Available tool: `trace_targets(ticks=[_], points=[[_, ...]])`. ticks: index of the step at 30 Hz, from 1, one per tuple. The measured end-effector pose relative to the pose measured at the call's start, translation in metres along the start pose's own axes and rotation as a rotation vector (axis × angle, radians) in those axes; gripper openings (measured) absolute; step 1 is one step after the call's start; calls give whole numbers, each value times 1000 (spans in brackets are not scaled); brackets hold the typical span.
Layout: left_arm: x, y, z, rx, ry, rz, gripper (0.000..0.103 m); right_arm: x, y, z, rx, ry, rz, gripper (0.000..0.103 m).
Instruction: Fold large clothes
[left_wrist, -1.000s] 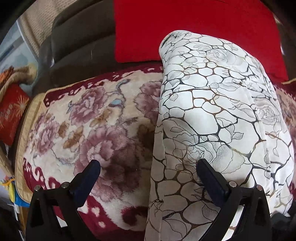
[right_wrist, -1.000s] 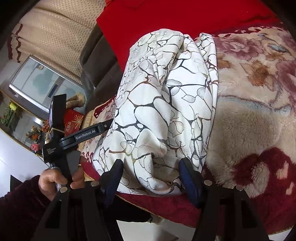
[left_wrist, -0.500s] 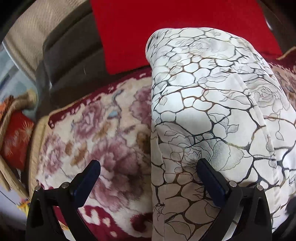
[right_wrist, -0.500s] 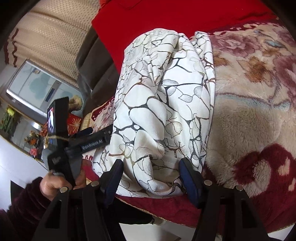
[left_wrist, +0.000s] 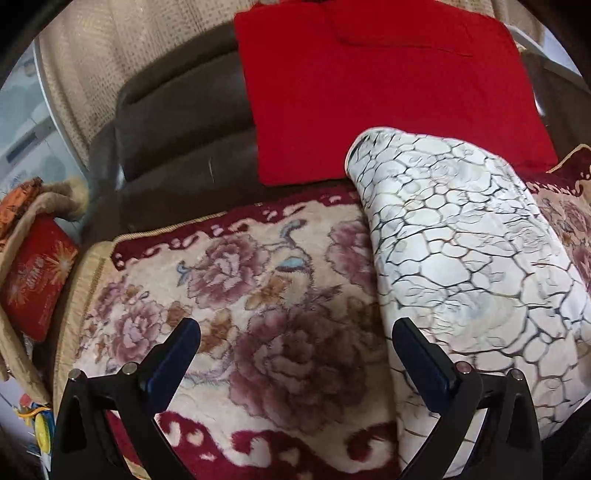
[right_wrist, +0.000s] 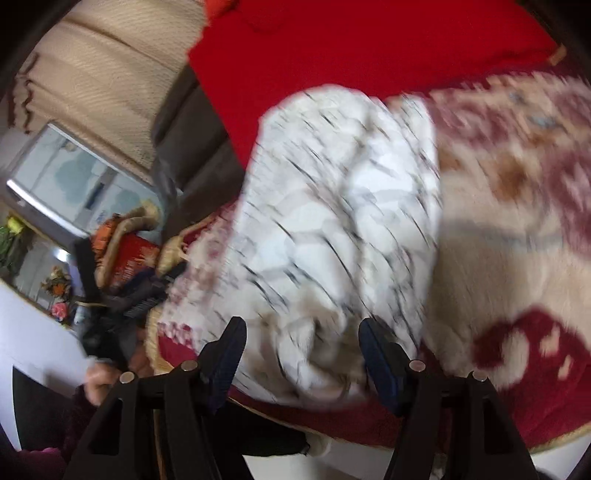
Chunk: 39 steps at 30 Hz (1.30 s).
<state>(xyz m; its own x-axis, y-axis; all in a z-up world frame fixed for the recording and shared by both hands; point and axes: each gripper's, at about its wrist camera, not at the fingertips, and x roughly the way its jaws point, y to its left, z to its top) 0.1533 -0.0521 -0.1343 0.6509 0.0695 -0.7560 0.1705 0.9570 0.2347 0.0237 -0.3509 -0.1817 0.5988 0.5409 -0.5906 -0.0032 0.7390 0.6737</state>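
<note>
The white garment (left_wrist: 461, 258), printed with a black crackle and rose pattern, lies folded into a long strip on the floral blanket (left_wrist: 258, 295). My left gripper (left_wrist: 297, 343) hangs open over the blanket just left of the strip. Its right finger (left_wrist: 417, 354) stands at the strip's left edge, and nothing is between the jaws. The right wrist view is blurred by motion. There my right gripper (right_wrist: 303, 339) is open above the near end of the garment (right_wrist: 332, 221), and its pads do not press on the cloth.
A red cloth (left_wrist: 388, 92) leans on the brown sofa back (left_wrist: 177, 129) behind the garment. A red box (left_wrist: 33, 280) and a basket sit off the sofa's left end. A person's hand (right_wrist: 99, 376) holds the left tool. The sofa's front edge is close below.
The left gripper has pulled back and to the left, off the garment and over the blanket. The right gripper has risen, so the garment looks smaller and the view has blurred.
</note>
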Motion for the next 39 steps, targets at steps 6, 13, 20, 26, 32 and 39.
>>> trace_targets(ticks=[6,13,20,26,32,39], points=[[29,-9,3,-26,64,-52,103,26,23,78,-12,-61,-53,67],[42,-36,-5,9,68,-46,103,114,-26,109,110,123,-286,61],[31,-29,-5,-13,60,-50,103,55,11,92,1,61,-267,60],[10,-33,-11,-8,27,-57,103,27,29,53,-52,57,-239,60],[-8,-41,-18,5,10,-62,103,56,0,14,27,147,-282,60],[-23,-43,-22,9,-8,-65,103,24,20,15,1,91,-258,60]])
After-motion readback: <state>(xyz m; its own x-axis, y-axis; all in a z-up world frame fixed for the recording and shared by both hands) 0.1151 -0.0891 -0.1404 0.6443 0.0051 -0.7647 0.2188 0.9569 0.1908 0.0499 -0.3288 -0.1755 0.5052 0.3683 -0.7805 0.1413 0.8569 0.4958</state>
